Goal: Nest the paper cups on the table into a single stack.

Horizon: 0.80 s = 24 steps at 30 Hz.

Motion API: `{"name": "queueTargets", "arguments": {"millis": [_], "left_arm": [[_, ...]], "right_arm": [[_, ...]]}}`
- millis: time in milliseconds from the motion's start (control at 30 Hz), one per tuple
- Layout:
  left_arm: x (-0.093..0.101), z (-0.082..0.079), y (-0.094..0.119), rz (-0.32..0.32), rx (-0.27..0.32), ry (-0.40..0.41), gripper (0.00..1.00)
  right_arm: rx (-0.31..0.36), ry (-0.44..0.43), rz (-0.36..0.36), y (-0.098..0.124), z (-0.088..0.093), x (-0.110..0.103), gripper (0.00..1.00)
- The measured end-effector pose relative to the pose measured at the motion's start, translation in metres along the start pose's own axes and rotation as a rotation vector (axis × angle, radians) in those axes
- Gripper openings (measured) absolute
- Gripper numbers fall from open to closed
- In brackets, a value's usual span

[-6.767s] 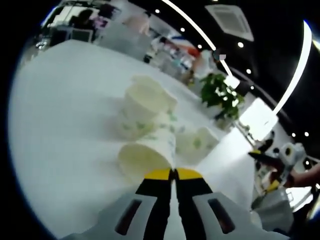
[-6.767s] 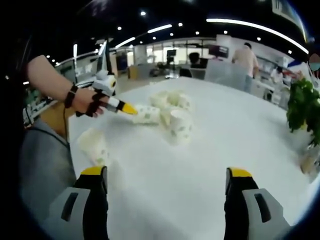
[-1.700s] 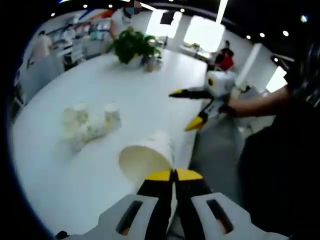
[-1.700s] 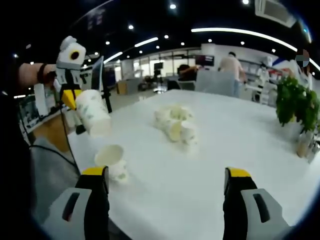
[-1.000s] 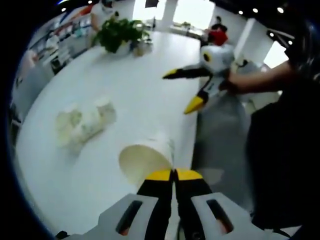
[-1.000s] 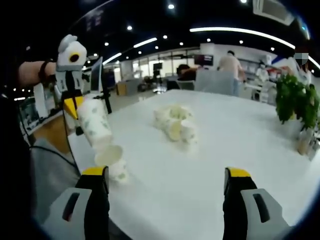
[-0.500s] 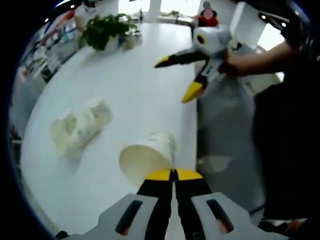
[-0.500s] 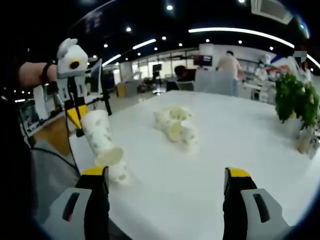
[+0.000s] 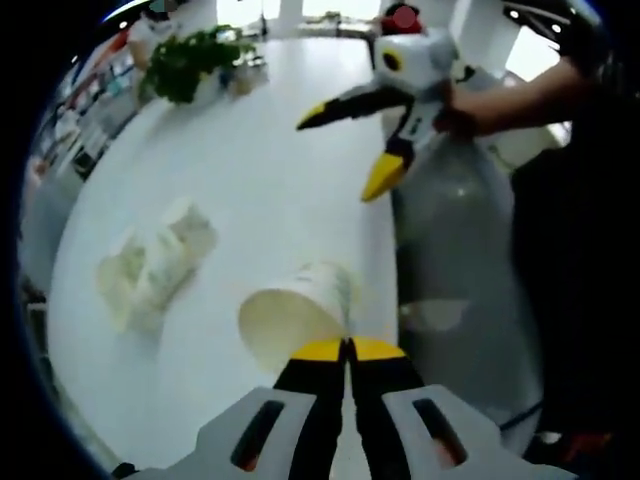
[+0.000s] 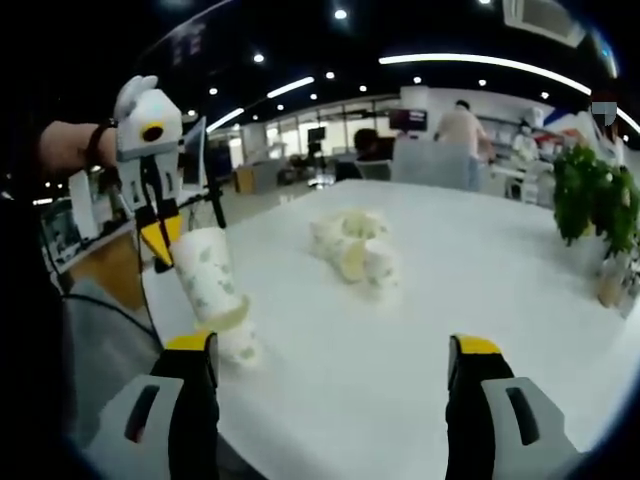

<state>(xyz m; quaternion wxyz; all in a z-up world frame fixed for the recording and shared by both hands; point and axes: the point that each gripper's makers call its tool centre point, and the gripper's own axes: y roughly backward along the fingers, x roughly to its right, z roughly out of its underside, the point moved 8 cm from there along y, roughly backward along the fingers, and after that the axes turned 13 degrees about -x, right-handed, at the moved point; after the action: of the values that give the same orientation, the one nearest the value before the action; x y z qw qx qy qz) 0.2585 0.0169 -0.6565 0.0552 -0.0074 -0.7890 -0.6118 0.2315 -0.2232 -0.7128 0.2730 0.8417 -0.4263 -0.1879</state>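
My left gripper (image 9: 347, 346) is shut on the rim of a white paper cup with green print (image 9: 298, 312), whose open mouth faces the camera. In the right gripper view the left gripper (image 10: 158, 235) holds that cup (image 10: 206, 272) tilted, with its lower end at the mouth of another cup (image 10: 236, 342) standing near the table's corner. A cluster of several more cups (image 10: 351, 244) lies mid-table, and the same cluster (image 9: 152, 267) appears in the left gripper view. My right gripper (image 10: 331, 348) is open and holds nothing. It hangs over the table edge (image 9: 346, 148) with its jaws spread.
The white table (image 10: 480, 280) runs far back, and a potted plant (image 10: 592, 200) stands at its far side (image 9: 190, 62). A person's sleeve and grey trousers (image 9: 450, 240) are beside the table edge. People and desks are in the background.
My left gripper has lowered the held cup and tipped it more upright, bringing its lower end down to the standing cup. The right gripper stays open and nearly still.
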Motion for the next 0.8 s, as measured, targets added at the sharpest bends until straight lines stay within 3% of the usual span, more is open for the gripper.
{"name": "queueTargets", "arguments": {"millis": [800], "left_arm": [[0.003, -0.009, -0.015, -0.028, -0.076, -0.104, 0.00]], "right_arm": [[0.000, -0.006, -0.006, 0.002, 0.003, 0.001, 0.93]]}}
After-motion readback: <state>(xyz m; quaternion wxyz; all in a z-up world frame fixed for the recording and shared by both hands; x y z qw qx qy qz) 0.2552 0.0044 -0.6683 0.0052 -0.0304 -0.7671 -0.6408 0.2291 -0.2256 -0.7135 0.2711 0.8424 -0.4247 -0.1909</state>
